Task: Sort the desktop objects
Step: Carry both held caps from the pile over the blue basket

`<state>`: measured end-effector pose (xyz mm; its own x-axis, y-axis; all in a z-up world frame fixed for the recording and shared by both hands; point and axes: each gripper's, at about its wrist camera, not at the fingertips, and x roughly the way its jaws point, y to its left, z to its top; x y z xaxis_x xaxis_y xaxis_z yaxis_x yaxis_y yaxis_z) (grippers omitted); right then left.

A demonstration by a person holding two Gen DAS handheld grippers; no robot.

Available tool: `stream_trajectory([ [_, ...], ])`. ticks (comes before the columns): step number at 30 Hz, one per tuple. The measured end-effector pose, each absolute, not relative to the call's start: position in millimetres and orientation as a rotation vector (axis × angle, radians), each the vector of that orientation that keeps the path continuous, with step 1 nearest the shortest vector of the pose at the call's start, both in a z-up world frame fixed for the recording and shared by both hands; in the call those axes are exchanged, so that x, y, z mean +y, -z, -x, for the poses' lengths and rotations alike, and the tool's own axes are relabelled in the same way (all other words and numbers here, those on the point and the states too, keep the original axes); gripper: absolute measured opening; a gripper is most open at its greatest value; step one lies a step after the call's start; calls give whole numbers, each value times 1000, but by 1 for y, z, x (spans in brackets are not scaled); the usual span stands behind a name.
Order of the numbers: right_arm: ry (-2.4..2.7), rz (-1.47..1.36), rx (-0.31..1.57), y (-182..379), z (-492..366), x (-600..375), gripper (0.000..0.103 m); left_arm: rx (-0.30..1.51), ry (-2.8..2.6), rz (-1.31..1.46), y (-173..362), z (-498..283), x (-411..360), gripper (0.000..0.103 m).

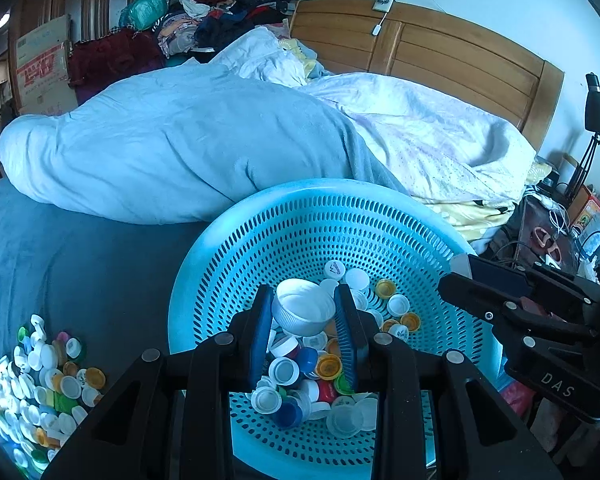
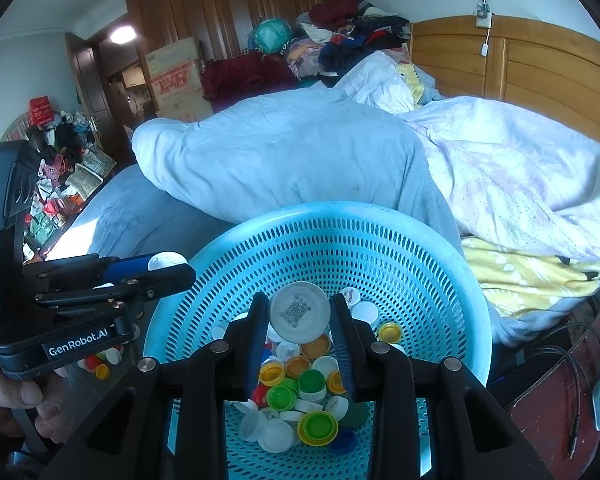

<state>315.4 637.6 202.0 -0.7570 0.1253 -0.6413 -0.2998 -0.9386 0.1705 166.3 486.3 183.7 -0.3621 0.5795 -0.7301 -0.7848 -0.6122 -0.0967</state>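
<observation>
We are holding both tongs over the perforated round blue plastic basket (image 1: 260, 240) of mixed bottle caps (image 2: 300, 392). Our left gripper (image 1: 304, 312) is clamping a large white ribbed lid (image 1: 304, 312); our right gripper (image 2: 299, 318) is clamping a white QR-printed lid (image 2: 299, 318).

Turquoise perforated basket (image 1: 300, 216) — rows of small slots all over. Inside, bottle caps (image 2: 300, 384) in white, yellow, orange, green, blue and red. One white lid (image 2: 299, 312) bears a dark QR pattern — another white cap (image 1: 304, 307) is plain.

A home bedroom: unmade bed (image 1: 220, 140), wooden wardrobe (image 2: 236, 8).
</observation>
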Motion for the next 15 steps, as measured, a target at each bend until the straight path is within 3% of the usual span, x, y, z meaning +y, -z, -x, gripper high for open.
stream_trajectory([
  [15,-2718,979,410,-193,-316,637,34,361,-2036,967,-174,-167,491,26],
])
